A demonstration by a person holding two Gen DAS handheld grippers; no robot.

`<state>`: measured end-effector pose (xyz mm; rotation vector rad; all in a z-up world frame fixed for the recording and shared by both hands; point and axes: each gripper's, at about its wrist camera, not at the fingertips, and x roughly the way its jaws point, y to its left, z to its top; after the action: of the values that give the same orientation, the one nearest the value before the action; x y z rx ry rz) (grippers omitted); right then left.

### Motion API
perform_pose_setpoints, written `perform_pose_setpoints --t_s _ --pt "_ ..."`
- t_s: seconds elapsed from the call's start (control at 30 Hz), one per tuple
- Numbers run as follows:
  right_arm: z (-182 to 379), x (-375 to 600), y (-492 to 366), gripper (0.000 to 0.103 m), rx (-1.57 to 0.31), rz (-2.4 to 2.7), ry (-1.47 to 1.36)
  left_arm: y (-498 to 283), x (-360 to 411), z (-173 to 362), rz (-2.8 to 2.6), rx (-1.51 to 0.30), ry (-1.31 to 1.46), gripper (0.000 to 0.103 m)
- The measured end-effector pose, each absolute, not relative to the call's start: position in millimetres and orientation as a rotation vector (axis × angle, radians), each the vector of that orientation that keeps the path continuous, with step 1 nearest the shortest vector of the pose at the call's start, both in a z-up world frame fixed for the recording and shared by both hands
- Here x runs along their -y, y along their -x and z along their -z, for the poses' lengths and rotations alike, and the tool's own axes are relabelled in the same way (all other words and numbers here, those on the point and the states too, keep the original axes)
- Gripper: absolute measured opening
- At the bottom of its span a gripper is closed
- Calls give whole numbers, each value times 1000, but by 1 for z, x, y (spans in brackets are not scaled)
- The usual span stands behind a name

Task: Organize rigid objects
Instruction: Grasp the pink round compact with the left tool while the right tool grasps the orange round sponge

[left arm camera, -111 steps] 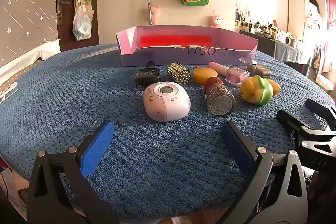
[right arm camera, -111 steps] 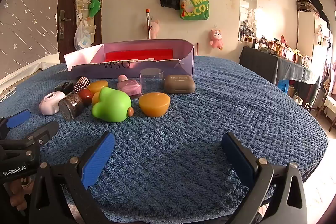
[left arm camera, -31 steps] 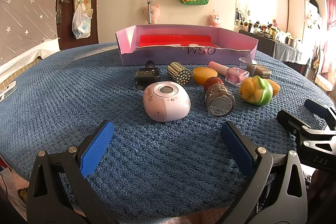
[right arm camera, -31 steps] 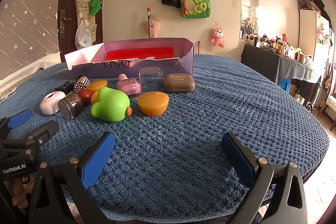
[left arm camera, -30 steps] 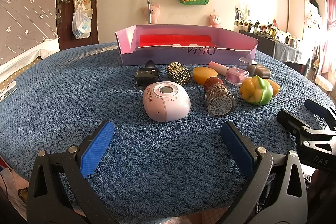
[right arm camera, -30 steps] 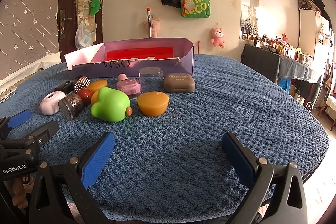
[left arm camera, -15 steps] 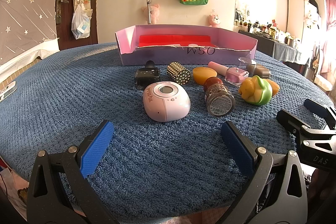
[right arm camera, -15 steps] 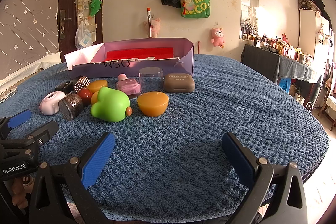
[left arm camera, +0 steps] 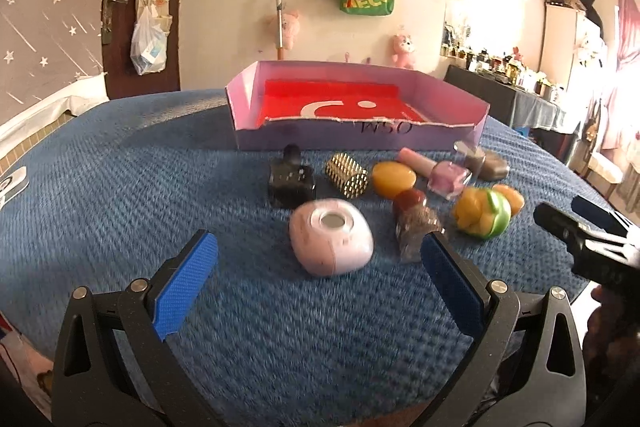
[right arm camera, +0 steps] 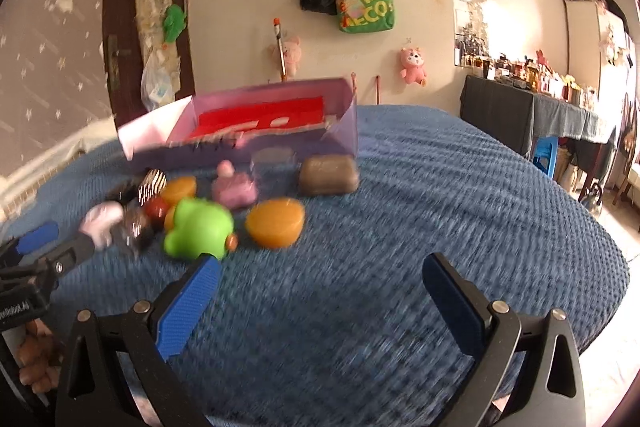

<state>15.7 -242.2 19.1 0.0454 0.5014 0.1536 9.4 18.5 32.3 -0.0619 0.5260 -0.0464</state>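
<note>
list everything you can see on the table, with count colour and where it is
box: 1, lilac card with red floor, far middle of the table
blanket: 1, blue knit, covering the table
nail polish bottle: 1, black, front of the box, leftmost
studded cylinder: 1, gold, right of the black bottle
oval soaps: 2, amber, one mid row, one at far right
pink bottle: 1, pink, lying before the box
brown case: 1, brown, near the box's right corner
round device: 1, pale pink, nearest the left tongs
glitter jar: 1, red cap, lying right of it
duck toy: 1, green and yellow, right of the jar
left tongs: blue pads, open
right tongs: blue pads, open
</note>
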Motion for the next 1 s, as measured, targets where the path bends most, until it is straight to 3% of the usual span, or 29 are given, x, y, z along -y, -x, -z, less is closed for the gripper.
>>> perform_pose_setpoints --t_s 0.2,0.53,0.83,0.9,1.0 --pt "-39 245 -35 103 -500 -151 -21 -34 -29 -41 84 -636 98 103" --pt "-35 233 -82 103 -710 -257 5 -67 -35 -30 158 -816 103 101" --pt "-27 230 -97 98 -802 -273 41 -79 -29 -23 119 -846 25 80" --pt "-28 231 -97 91 -797 -274 45 -79 -28 -23 130 -841 25 74" --pt "-27 231 -99 79 -809 -318 17 -79 -25 -26 159 -838 27 55"
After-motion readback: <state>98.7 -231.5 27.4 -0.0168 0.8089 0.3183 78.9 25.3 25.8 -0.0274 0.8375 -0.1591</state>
